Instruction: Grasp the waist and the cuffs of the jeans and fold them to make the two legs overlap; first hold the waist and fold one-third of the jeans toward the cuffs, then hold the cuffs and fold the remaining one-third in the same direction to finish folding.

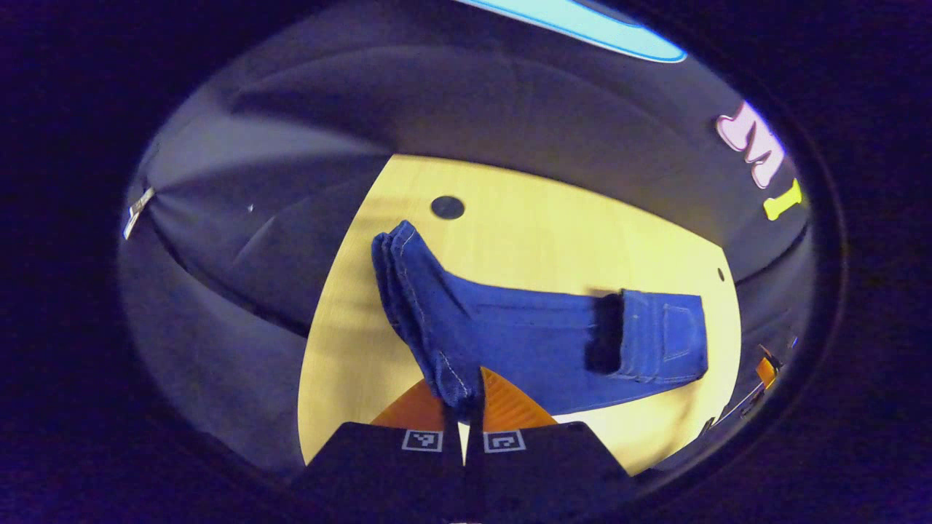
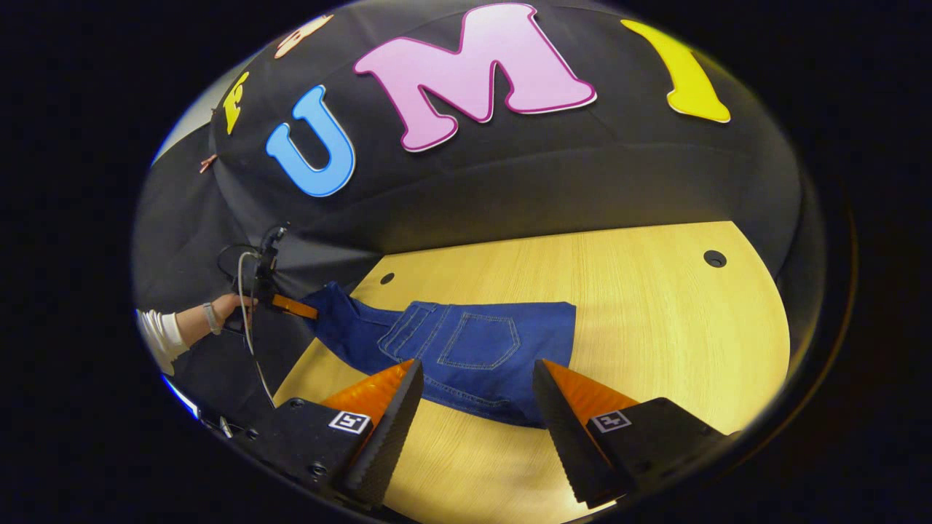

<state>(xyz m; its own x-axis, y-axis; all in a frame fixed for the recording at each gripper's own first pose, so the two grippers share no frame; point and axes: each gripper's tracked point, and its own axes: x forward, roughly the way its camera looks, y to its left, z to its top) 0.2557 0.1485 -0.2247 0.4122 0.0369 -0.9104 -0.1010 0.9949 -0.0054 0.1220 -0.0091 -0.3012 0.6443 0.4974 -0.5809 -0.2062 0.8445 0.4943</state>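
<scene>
- In the left gripper view, the left gripper [image 1: 463,407] sits at the bottom centre of the frame, its two orange fingers [image 1: 510,407] pressed together on a bunched end of the jeans [image 1: 524,335]; the denim rises from between them.
- From that clamp the jeans run up and left to a stitched hem [image 1: 397,240] in the middle of the frame, and rightwards across the tabletop [image 1: 553,225] to a folded-over part with a back pocket [image 1: 677,331] at centre right.
- A dark round hole [image 1: 447,207] in the tabletop lies just above the hem.
- In the right gripper view, the right gripper [image 2: 477,407] at the bottom centre stands wide open, holding nothing, its fingers either side of the near edge of the jeans [image 2: 473,349].
- The folded waist part, back pocket [image 2: 480,340] up, lies flat on the tabletop [image 2: 655,313] at centre.
- At middle left the denim lifts to the left gripper [image 2: 295,306], held by a hand [image 2: 231,306] with a white sleeve [image 2: 160,335].
</scene>
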